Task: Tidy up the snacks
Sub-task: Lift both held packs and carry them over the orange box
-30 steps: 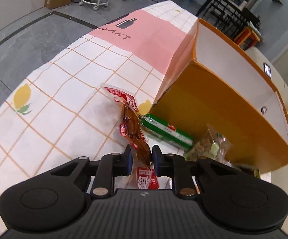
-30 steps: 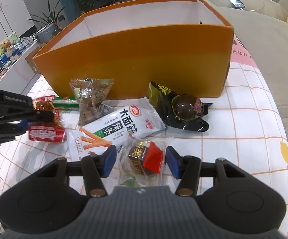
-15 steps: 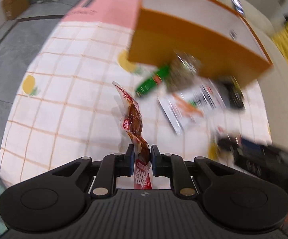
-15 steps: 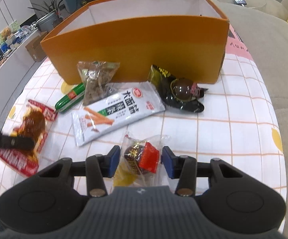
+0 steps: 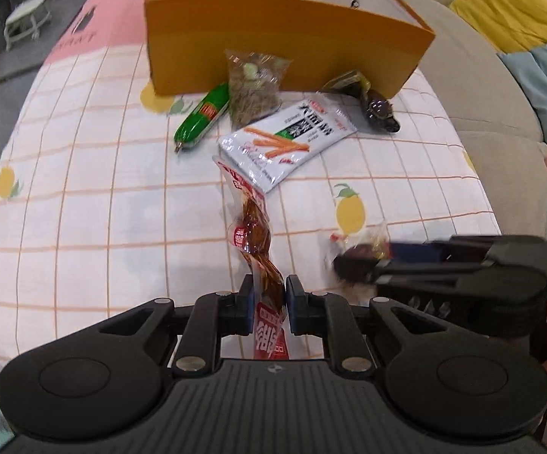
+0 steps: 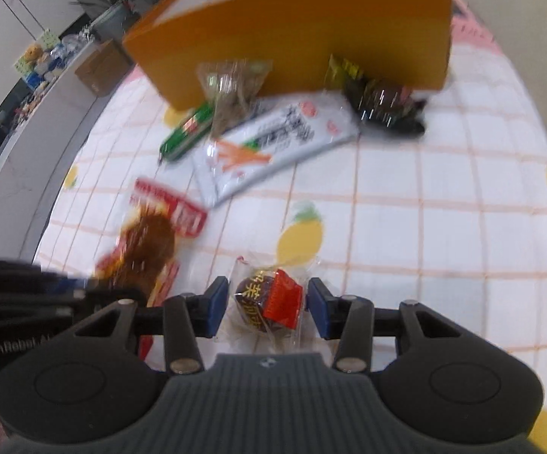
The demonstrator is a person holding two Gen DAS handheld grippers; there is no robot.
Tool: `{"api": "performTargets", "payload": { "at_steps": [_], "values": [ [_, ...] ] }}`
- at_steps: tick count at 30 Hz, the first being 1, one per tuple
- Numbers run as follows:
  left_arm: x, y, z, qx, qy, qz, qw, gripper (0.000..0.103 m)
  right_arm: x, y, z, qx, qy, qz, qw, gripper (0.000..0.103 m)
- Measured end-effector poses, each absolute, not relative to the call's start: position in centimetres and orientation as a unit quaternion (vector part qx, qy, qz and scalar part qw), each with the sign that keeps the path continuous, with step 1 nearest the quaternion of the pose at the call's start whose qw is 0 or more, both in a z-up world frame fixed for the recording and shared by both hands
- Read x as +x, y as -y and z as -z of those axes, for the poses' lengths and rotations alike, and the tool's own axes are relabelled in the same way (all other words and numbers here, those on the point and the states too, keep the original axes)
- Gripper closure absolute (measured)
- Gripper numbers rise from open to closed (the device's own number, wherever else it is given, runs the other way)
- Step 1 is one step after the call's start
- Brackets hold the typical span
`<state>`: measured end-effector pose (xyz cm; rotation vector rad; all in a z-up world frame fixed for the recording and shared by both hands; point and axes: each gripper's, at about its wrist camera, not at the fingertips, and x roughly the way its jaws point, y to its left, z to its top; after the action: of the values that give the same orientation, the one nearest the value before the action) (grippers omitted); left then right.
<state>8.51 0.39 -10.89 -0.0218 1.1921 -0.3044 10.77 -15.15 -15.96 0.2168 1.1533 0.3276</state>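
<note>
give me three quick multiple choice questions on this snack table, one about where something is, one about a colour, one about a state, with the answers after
1. Where does the green sausage stick lie?
A. inside the orange box
B. on the tablecloth in front of the orange box
C. on the sofa

2. What colour are the outer walls of the box?
A. blue
B. orange
C. green

3. What is the left gripper doing?
A. clamped on the red meat snack packet
B. open over bare cloth
C. clamped on the white spicy strip packet

Answers:
1 B: the stick rests on the tablecloth by the box's near left corner.
2 B: the box is orange outside and white inside.
3 A: the red meat snack packet is pinched between the pads, while the white spicy strip packet lies free on the cloth.
</note>
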Motion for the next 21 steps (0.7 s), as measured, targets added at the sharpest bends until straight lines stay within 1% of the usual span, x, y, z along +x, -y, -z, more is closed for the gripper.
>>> {"api": "performTargets", "payload": {
  "at_steps": [3, 8, 16, 21],
  "values": [
    [8.7, 0.0, 10.9, -0.012, -0.552, 0.149, 0.820, 0.085, 10.8, 15.1, 16.3, 0.109, -0.545, -0.165, 0.815, 0.060],
    [9.2, 0.1, 11.3, -0.015, -0.544, 0.139, 0.827, 0.080, 10.8, 15.0, 16.2, 0.113, -0.547, -0.170, 0.812, 0.060],
    [10.5, -0.3, 12.4, -0.058, -0.533, 0.112, 0.837, 0.079, 10.8, 14.6, 16.3, 0.100, -0.544, -0.180, 0.813, 0.059],
    [11.1, 0.3, 12.5, -0.065, -0.517, 0.096, 0.848, 0.077, 10.9, 14.3, 16.4, 0.093, -0.539, -0.186, 0.816, 0.059]
  ]
}}
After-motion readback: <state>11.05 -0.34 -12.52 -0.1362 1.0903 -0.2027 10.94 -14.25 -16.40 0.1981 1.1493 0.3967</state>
